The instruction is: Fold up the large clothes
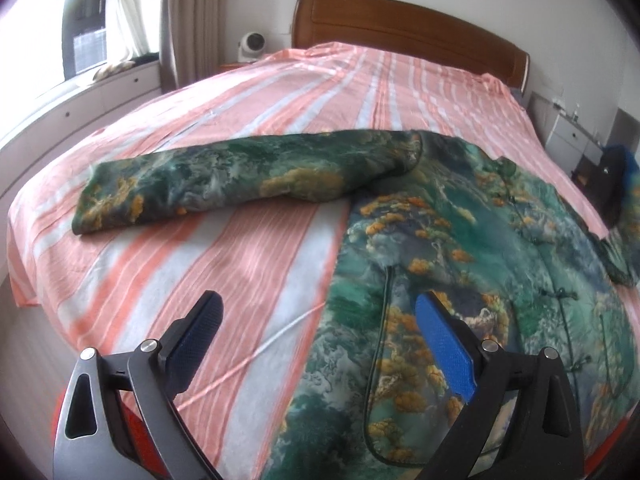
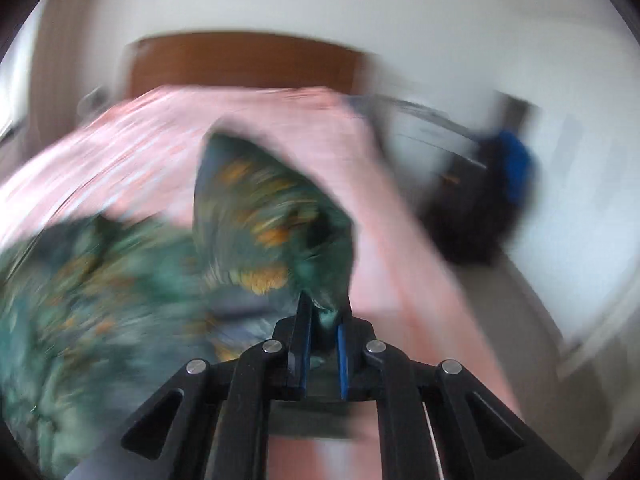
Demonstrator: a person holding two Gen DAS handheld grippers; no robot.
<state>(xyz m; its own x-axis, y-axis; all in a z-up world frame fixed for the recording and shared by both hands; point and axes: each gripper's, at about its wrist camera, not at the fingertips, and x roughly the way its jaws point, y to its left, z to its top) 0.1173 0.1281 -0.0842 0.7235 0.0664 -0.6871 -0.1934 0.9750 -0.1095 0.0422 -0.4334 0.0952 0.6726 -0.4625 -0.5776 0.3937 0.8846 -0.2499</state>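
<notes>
A green printed jacket with orange patches lies spread on the bed, one sleeve stretched out to the left. My left gripper is open and empty, low over the jacket's left hem edge. In the blurred right wrist view, my right gripper is shut on a fold of the jacket's other sleeve and holds it lifted above the bed.
The bed has a pink and white striped sheet and a wooden headboard. A window and curtains stand at the left. A white nightstand and a dark bag stand at the bed's right side.
</notes>
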